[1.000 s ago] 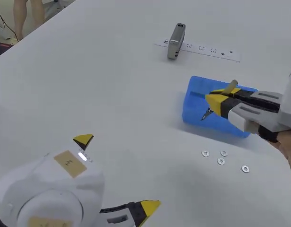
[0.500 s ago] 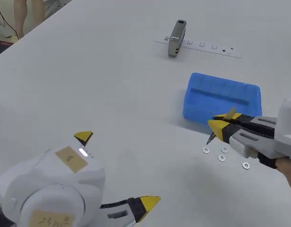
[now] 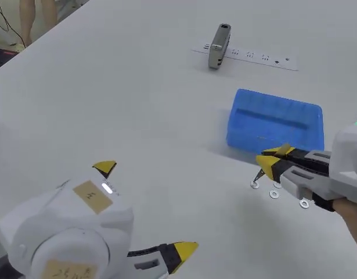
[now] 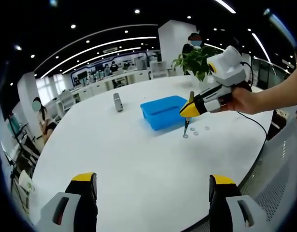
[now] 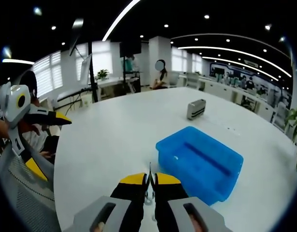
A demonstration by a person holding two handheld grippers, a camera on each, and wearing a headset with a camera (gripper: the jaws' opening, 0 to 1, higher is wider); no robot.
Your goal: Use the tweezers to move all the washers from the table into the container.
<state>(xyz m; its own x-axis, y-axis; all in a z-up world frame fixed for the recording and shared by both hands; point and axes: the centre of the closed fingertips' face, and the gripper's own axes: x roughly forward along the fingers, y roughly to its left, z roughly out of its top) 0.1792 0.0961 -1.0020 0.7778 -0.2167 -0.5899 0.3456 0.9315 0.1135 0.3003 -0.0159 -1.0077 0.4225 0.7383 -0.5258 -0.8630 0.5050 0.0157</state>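
Washers (image 3: 274, 194) loose on table (image 3: 137, 104), just below right gripper (image 3: 270, 159), jaws clamped on tweezers (image 3: 259, 173), blue container (image 3: 276, 119) just beyond it, left gripper (image 3: 144, 209) jaws spread, empty, well apart.

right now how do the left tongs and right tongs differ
The yellow-tipped left tongs stand wide open; the yellow-tipped right tongs are shut. The left tongs hold nothing; the right tongs grip thin dark tweezers, tips down by a small silver washer. Both hover over the white table.

Left hand-held gripper (image 3: 145, 210) wide, right (image 3: 265, 161) closed
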